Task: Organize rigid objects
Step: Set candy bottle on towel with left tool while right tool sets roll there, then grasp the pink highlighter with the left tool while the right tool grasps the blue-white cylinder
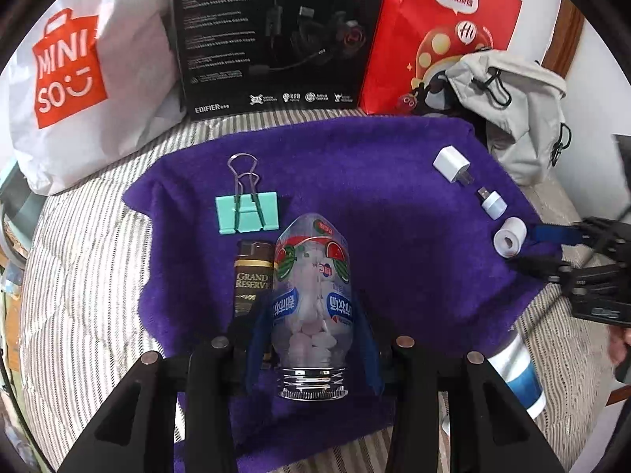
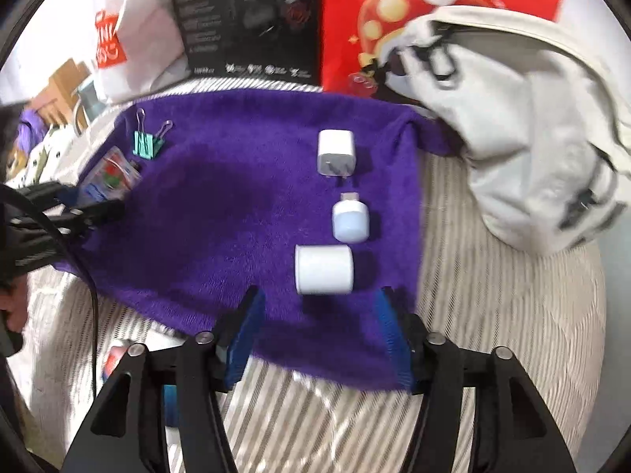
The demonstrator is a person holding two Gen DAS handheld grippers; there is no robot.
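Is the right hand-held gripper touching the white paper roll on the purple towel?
Apart. In the right wrist view, the right hand-held gripper is open, and purple towel shows between its blue fingers and the white paper roll.

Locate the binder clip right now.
The green binder clip lies on the left side of the purple towel, just beyond the brown packet and the clear bottle between the left tongs.

Both wrist views look down and forward, close over the purple towel [image 1: 394,197]. The left faces its left half, the right its right. Both share the white roll [image 2: 324,270].
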